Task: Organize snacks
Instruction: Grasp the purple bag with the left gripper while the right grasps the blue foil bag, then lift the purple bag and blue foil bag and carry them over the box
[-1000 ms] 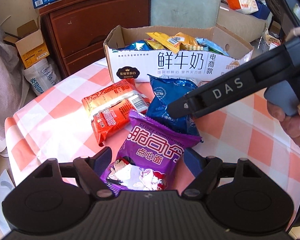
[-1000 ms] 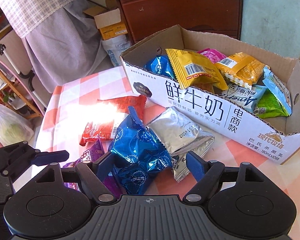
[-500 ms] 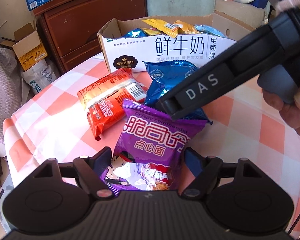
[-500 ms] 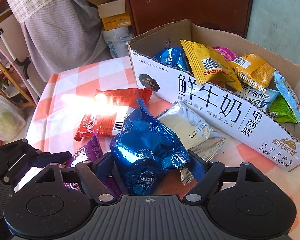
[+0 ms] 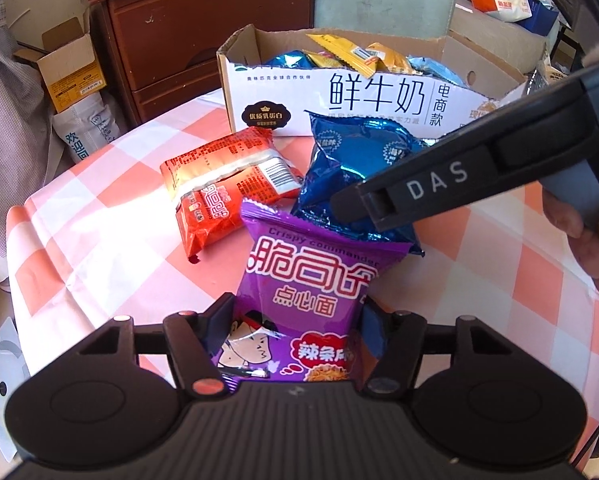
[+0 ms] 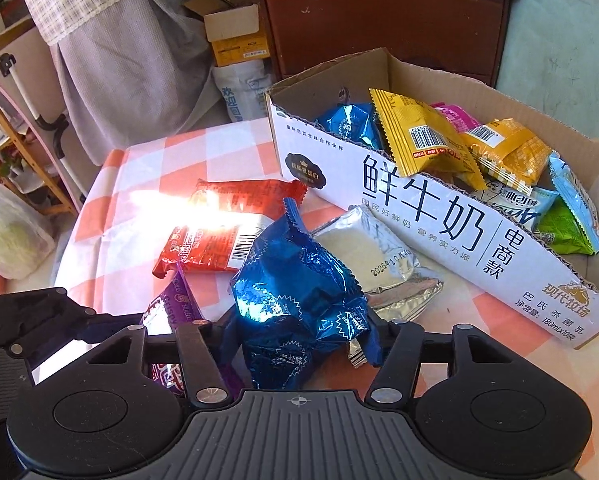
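Observation:
My left gripper (image 5: 297,320) is shut on a purple snack packet (image 5: 311,276) and holds it upright over the checked table. My right gripper (image 6: 301,334) is shut on a crinkled blue foil packet (image 6: 295,292); that packet also shows in the left wrist view (image 5: 355,164) behind the right gripper's black finger. A white cardboard box (image 6: 439,232) with several snack packets inside stands beyond both; it also shows in the left wrist view (image 5: 339,104). Two red packets (image 5: 223,184) and a silver packet (image 6: 383,264) lie on the table in front of the box.
The table has an orange and white checked cloth (image 5: 99,208); its left edge drops off near a grey covered chair (image 6: 131,56). A brown wooden cabinet (image 5: 203,32) and small cardboard boxes (image 5: 65,68) stand behind the table.
Both grippers closed onto their packets and lifted them. The purple packet now stands up between the left fingers; the blue packet rose between the right fingers. The box looks nearer.

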`<action>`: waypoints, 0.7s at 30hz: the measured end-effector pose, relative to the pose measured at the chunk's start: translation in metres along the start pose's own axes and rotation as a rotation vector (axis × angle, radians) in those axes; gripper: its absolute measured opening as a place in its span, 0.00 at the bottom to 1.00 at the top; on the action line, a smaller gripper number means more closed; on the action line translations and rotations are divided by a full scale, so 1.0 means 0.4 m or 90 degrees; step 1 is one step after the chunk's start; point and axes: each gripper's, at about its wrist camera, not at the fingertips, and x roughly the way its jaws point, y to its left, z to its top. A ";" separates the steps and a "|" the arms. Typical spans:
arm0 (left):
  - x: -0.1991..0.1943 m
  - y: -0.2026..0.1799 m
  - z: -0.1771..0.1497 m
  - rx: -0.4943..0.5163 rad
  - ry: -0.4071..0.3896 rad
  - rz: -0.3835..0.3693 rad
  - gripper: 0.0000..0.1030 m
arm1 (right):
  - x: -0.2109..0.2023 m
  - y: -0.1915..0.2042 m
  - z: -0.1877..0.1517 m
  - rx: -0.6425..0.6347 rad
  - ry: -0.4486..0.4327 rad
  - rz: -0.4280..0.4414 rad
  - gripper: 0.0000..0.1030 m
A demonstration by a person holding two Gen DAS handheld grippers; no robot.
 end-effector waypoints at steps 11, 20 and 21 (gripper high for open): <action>-0.043 0.024 0.019 -0.041 -0.019 0.023 0.61 | -0.038 -0.014 0.006 0.006 -0.023 0.010 0.50; -0.050 0.050 0.056 -0.092 -0.029 0.065 0.61 | -0.064 -0.033 0.014 0.022 -0.045 0.005 0.50; -0.050 0.050 0.059 -0.096 -0.029 0.066 0.61 | -0.066 -0.035 0.014 0.022 -0.046 0.004 0.50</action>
